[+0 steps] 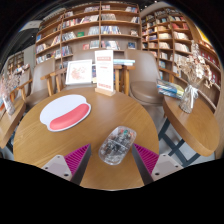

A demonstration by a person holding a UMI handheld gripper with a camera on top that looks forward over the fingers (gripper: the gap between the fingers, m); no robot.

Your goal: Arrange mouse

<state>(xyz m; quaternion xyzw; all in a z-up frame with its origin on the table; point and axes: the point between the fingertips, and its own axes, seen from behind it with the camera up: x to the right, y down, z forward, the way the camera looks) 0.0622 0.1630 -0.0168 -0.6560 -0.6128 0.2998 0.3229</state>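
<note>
A clear, see-through mouse [117,145] with speckled insides lies on the round wooden table [100,118], between my fingers near their tips. My gripper [113,157] is open, with a gap of bare table on either side of the mouse. The magenta pads [78,157] flank it left and right. A white oval mouse pad with a red patch [64,113] lies on the table to the left, beyond the fingers.
Two upright cards [104,72] stand at the table's far edge. Chairs [146,78] ring the table, and another table [195,120] sits to the right. Bookshelves [100,30] line the back wall.
</note>
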